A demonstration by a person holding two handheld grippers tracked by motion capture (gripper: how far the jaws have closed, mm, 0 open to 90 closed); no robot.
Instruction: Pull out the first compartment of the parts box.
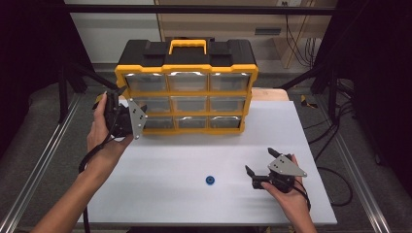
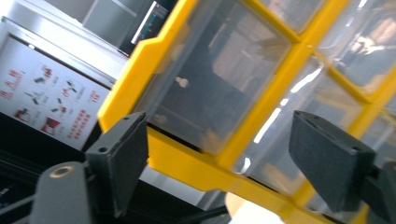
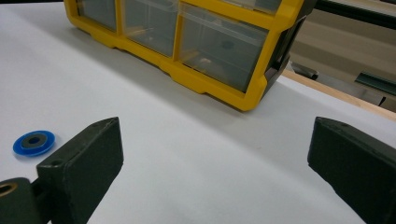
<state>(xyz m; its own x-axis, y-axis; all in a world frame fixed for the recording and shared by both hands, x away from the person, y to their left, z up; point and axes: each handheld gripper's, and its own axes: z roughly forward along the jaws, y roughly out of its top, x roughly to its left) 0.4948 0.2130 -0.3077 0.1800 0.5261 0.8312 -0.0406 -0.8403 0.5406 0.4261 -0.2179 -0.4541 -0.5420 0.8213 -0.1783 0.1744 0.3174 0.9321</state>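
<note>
Lab: metal rig frame, cables

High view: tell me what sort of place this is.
Probably a lab or workshop recording bench. A white table stands inside a dark metal frame, cables hang behind it, and a yellow-and-black drawer organizer sits at its back. The left tongs are beside the organizer.
</note>
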